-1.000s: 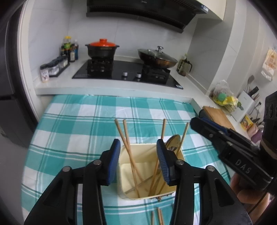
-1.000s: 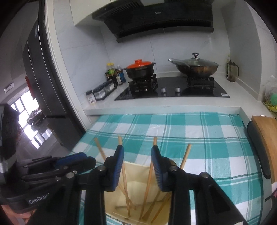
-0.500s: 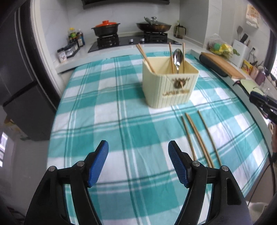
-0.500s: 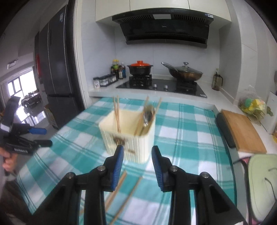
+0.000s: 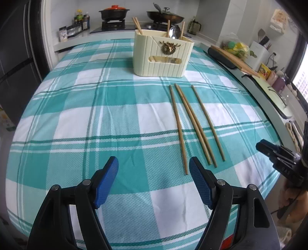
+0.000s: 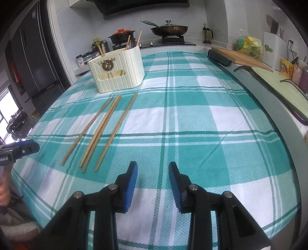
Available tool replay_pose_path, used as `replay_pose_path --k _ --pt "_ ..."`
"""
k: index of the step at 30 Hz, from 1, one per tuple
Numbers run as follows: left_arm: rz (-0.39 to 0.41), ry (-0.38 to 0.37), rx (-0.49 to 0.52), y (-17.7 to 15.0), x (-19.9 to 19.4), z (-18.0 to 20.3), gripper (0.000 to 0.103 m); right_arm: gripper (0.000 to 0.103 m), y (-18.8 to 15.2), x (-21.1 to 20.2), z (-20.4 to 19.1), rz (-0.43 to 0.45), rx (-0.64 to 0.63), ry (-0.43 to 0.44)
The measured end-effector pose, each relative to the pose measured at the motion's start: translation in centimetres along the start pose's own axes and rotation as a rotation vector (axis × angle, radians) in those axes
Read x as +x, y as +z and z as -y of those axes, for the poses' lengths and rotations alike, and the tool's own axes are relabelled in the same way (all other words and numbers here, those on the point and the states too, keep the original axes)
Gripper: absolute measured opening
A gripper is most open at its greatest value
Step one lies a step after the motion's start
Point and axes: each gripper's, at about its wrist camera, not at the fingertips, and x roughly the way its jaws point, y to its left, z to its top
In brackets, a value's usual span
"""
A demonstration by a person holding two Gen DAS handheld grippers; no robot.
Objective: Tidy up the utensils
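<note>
Several wooden chopsticks [image 5: 192,125] lie side by side on the teal checked tablecloth [image 5: 107,123]; they also show in the right wrist view [image 6: 104,127]. A cream utensil holder [image 5: 162,55] stands behind them with chopsticks and a spoon [image 5: 173,32] in it; it also shows in the right wrist view [image 6: 117,67]. My left gripper [image 5: 154,169] is open and empty, low over the cloth, left of the chopsticks' near ends. My right gripper [image 6: 153,171] is open and empty, right of the chopsticks.
A stove [image 5: 113,25] with a black pot [image 5: 113,13] and a wok [image 5: 165,17] sits behind the table. A cutting board [image 6: 240,57] and counter clutter run along the right. A dark fridge [image 6: 28,57] stands at the left.
Both grippers have pulled back from over the holder toward the table's near edge and sunk lower. The left gripper has opened wider. The loose chopsticks have come into full view.
</note>
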Motion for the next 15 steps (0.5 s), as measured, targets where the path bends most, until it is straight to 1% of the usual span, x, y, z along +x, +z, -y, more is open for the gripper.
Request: replay_pose_path --k 3,6,10,13,15 --pt "0.004 -0.007 0.018 0.6 0.0 0.7 0.077 0.035 -0.2 0.1 -0.5 0.006 0.000 0.017" --pt "0.001 0.003 0.023 1.0 0.4 1.2 0.077 0.035 -0.3 0.4 -1.2 0.006 -0.001 0.031" --pt "-0.001 0.000 -0.012 1.1 1.4 1.3 0.077 0.035 -0.6 0.5 -2.1 0.016 -0.029 0.025" --pt "-0.004 0.000 -0.029 1.6 2.8 1.6 0.077 0.035 -0.4 0.9 -2.1 0.003 -0.032 0.025" --pt "-0.011 -0.013 -0.031 2.1 3.9 1.9 0.077 0.035 0.0 1.2 -2.1 -0.003 -0.036 0.018"
